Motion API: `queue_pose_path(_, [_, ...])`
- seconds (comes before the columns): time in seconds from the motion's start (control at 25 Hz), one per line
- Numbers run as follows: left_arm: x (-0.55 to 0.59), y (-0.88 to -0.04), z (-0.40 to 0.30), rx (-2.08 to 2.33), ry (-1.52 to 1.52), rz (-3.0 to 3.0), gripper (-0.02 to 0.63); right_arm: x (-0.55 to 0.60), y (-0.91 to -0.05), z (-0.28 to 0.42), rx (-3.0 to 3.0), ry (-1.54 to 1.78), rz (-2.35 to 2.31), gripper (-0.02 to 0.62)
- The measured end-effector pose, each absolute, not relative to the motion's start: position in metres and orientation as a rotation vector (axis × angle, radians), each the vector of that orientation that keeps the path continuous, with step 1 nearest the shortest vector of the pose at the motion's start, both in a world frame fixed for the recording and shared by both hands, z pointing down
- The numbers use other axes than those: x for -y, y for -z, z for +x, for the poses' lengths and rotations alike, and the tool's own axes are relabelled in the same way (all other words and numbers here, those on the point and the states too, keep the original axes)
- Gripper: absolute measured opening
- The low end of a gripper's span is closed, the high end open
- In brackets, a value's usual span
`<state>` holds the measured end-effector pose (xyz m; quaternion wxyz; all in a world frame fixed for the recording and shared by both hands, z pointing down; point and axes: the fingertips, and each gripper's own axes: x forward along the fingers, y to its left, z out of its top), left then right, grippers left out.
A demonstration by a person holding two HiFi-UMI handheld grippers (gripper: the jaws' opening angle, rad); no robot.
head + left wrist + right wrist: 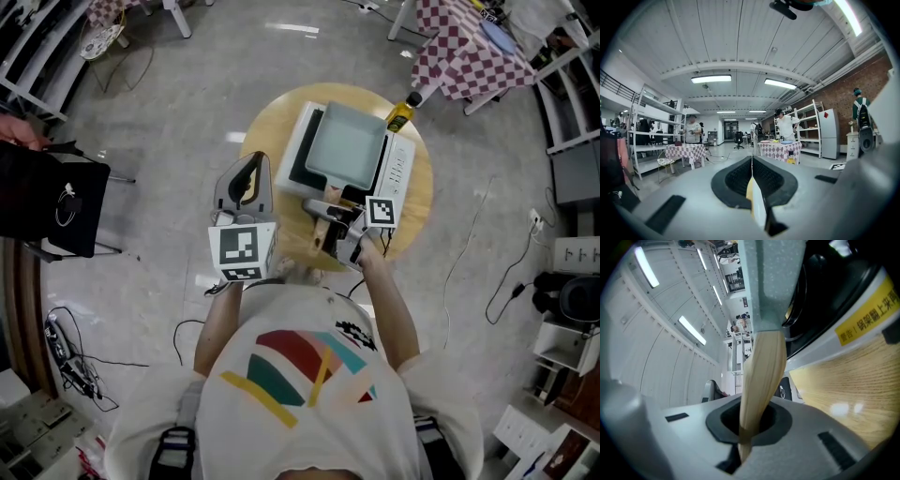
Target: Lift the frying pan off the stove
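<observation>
Your right gripper (749, 430) is pinching the pan (347, 145) by its wooden handle (761, 376). Lifted off the stove (401, 167), the pan's weight could twist it loose. Left gripper (752, 187) is closed and empty.

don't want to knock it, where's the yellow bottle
Head view: the yellow bottle stands at the round table's far edge, right of centre, by the stove's far right corner.

A small yellow bottle (400, 114) is standing at the far right edge of the round pale wooden table (422, 202) in front of you. Beyond it a red-and-white checked tablecloth (459, 52) is draping another table. At your left, black cables (70, 361) are trailing over the glossy grey floor (187, 103).
</observation>
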<state>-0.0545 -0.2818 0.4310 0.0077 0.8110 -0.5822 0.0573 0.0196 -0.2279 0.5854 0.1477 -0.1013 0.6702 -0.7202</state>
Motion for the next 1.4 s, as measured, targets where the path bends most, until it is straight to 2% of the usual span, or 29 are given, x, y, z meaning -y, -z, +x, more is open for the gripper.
queue_pose_path(0.84, [0.283,-0.428,-0.061,1.830,-0.129,2.529,0.006,0.251,-0.542,0.024,-2.035,2.023,-0.324,-0.005])
queue_pose_path(1.12, [0.284,-0.410,-0.057,1.818,-0.089,2.541,0.006,0.264,-0.480,0.030,-2.252,1.848,-0.369,-0.005])
queue_pose_path(1.4, [0.286,-0.395,-0.048,1.798,-0.064,2.578,0.006,0.267,-0.389,0.032,-2.475,1.539,-0.368,-0.005])
